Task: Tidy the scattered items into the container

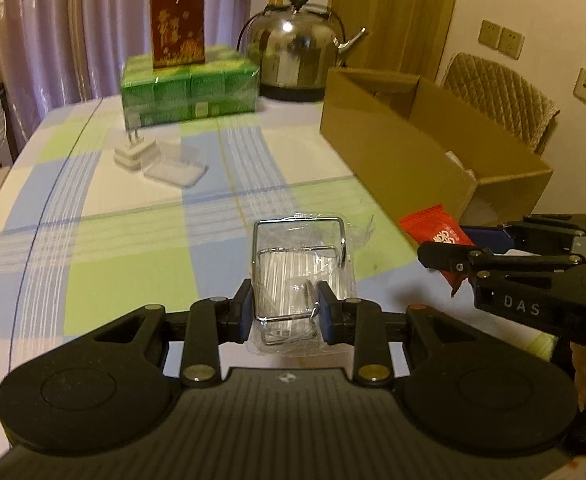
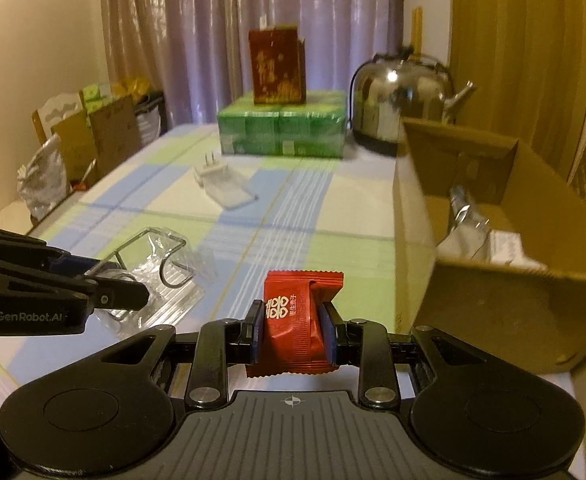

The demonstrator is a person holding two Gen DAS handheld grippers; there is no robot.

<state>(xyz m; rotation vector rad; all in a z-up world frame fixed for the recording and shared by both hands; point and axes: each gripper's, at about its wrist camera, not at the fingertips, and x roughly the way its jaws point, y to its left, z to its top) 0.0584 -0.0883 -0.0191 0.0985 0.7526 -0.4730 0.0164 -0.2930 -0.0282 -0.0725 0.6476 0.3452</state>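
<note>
Right hand-held gripper (image 2: 293, 326) pinches a light, crinkly red packet (image 2: 299, 316) at mid-body; cardboard box (image 2: 493, 304) lies just right. Left hand-held gripper (image 1: 284, 312) clamps a slippery, plastic-wrapped wire rack (image 1: 301, 276) above the tabletop (image 1: 133, 240).

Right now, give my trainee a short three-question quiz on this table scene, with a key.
1. True or false: the right gripper is shut on a red sachet.
2. What does the left gripper hold?
A. a white plug
B. a wire rack wrapped in clear plastic
C. the kettle
3. Fill in: the cardboard box lies on the ___ side of the right wrist view.

Key: 1 true. 2 B, the wrapped wire rack. 3 right.
</note>
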